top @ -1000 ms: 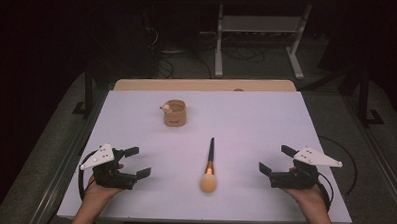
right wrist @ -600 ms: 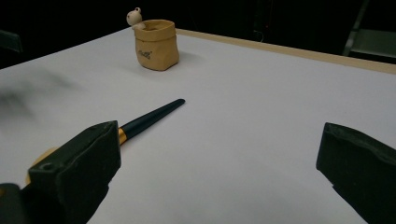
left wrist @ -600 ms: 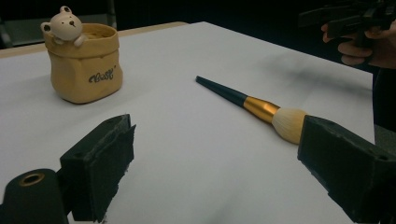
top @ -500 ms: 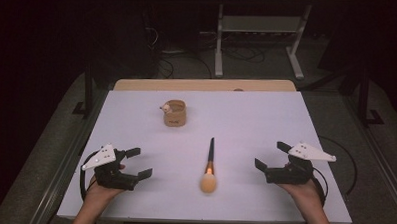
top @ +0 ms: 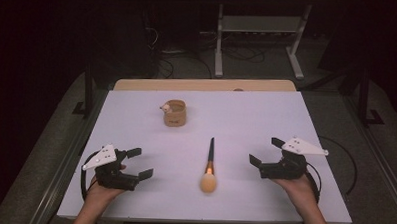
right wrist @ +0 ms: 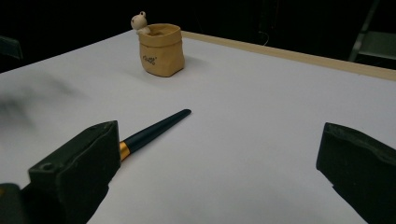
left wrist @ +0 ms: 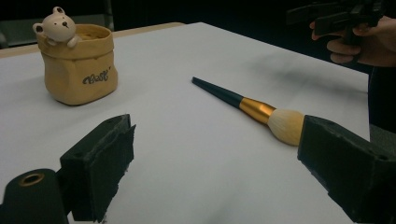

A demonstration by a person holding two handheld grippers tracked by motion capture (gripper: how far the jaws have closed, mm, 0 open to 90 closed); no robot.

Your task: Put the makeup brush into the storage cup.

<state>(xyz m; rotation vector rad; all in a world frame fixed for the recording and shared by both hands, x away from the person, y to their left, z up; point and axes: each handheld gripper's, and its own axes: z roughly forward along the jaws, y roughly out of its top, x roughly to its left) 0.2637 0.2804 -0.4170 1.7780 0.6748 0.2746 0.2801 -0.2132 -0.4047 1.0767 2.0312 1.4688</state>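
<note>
L tool [top: 137, 163] sits near the front-left of the white tabletop [top: 266, 119], jaws apart, nothing in them. Tan sack-shaped ceramic pot w/ a small bear on its rim [top: 175, 113] stands upright toward the back, well apart from both tools. Makeup brush w/ dark handle, gold ferrule and pale fluffy head [top: 209, 166] lies flat mid-tabletop, head toward the person, handle tip toward the pot. R tool [top: 265, 152] hovers just beside it, jaws apart, empty. Best grip prob. across the handle near the ferrule, not the bristles. Plenty of bare room all round; front edge close to the brush head.
</note>
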